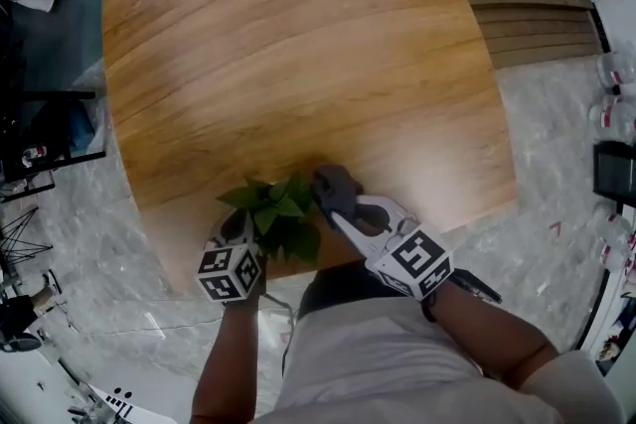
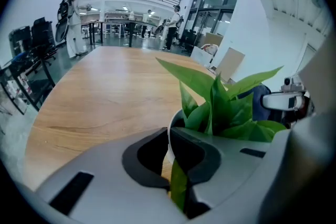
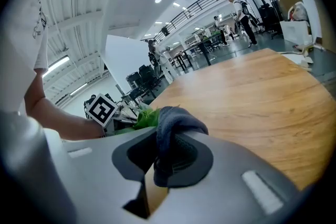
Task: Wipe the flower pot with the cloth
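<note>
No word, number or brand can be read anywhere. The left cube [image 1: 229, 274] and the right cube [image 1: 417, 258] carry only black-and-white square marker patterns.

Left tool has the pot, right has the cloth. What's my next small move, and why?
Probably ease the right tool down and leftward so the cloth meets the side of the pot under the leaves. The left tool is shut on the pot's rim, steadying it; the cloth is bunched beside the leaves, and no contact with the pot shows.
</note>
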The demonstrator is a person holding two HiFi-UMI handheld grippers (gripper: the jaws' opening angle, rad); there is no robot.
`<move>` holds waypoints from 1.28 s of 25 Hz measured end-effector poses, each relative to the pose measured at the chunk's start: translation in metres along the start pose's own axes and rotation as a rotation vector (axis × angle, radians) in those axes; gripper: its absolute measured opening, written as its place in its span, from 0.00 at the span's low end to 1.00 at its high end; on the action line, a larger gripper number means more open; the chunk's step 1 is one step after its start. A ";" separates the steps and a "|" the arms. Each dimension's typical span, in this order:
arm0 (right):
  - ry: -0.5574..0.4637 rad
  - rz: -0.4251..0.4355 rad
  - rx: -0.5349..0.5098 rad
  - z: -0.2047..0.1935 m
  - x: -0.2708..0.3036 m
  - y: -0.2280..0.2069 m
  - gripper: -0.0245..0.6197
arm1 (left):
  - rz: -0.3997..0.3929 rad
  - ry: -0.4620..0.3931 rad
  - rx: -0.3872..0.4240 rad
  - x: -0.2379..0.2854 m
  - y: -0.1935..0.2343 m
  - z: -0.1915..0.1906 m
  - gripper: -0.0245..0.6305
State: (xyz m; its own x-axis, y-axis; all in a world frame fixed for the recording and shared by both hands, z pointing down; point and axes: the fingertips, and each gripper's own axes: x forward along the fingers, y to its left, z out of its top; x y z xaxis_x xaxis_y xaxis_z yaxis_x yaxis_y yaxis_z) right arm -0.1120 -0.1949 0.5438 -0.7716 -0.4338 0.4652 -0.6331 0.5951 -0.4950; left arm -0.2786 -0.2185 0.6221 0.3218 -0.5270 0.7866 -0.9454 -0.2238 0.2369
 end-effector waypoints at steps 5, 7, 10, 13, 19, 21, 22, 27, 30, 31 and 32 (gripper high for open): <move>0.048 0.035 -0.024 -0.003 0.020 0.002 0.09 | -0.015 -0.065 -0.154 -0.004 0.009 -0.011 0.07; 0.064 0.060 -0.028 -0.006 0.036 0.007 0.09 | -0.032 -0.098 -0.224 -0.006 0.017 -0.017 0.07; 0.088 0.115 -0.005 -0.017 0.063 0.019 0.09 | -0.066 -0.139 -0.374 -0.009 0.022 -0.028 0.07; 0.096 0.151 0.016 -0.028 0.091 0.032 0.09 | -0.095 -0.164 -0.509 -0.007 0.030 -0.042 0.07; 0.066 0.253 -0.031 -0.015 0.110 0.092 0.09 | -0.101 -0.169 -0.624 -0.004 0.049 -0.060 0.07; 0.072 0.307 -0.062 -0.015 0.107 0.113 0.09 | -0.117 -0.170 -0.658 -0.003 0.048 -0.062 0.07; 0.068 0.319 -0.068 -0.014 0.107 0.116 0.09 | -0.124 -0.170 -0.671 -0.004 0.046 -0.063 0.07; 0.049 0.227 -0.086 -0.022 0.112 0.069 0.09 | -0.143 -0.181 -0.705 0.000 0.047 -0.063 0.07; 0.082 0.096 -0.003 -0.043 0.118 0.018 0.09 | -0.158 -0.181 -0.737 0.000 0.048 -0.070 0.07; 0.094 0.062 0.016 -0.048 0.119 0.007 0.09 | -0.164 -0.180 -0.750 0.000 0.047 -0.071 0.07; 0.102 0.043 0.024 -0.049 0.120 0.002 0.09 | -0.171 -0.177 -0.770 0.000 0.046 -0.073 0.07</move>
State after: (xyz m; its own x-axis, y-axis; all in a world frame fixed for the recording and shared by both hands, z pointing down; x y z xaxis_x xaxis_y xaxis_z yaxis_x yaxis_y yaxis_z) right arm -0.2029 -0.2128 0.6347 -0.7886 -0.3359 0.5151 -0.6016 0.5951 -0.5329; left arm -0.3257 -0.1695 0.6748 0.4075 -0.6730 0.6173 -0.6316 0.2806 0.7228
